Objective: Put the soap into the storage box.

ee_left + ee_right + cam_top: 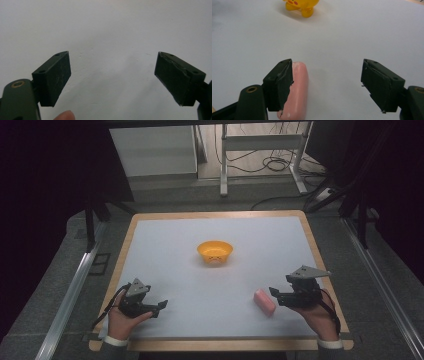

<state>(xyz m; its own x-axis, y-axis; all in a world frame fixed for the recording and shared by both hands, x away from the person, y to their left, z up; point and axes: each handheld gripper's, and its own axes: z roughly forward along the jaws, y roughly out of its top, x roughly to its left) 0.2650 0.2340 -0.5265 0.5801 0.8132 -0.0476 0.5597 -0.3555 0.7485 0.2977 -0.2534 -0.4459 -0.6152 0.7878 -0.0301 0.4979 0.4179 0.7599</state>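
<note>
A pink oblong block (264, 301) lies on the white table top (215, 280) at the front right. My right gripper (278, 295) is just right of it, open. In the right gripper view the pink block (298, 90) lies against the inner face of the gripper's left jaw, with the right gripper (327, 85) holding nothing across its wide gap. A yellow bowl (215, 252) with a small face on its side stands mid-table, and the yellow bowl (301, 5) also shows at the top of the right gripper view. My left gripper (159, 306) is open at the front left over bare table.
The table has a wooden rim (127, 242). Metal rails (75, 285) run along both sides. Beyond the far edge stand a white frame (260, 150) and floor cables (277, 165). A fingertip (65, 115) shows below the left gripper's jaws.
</note>
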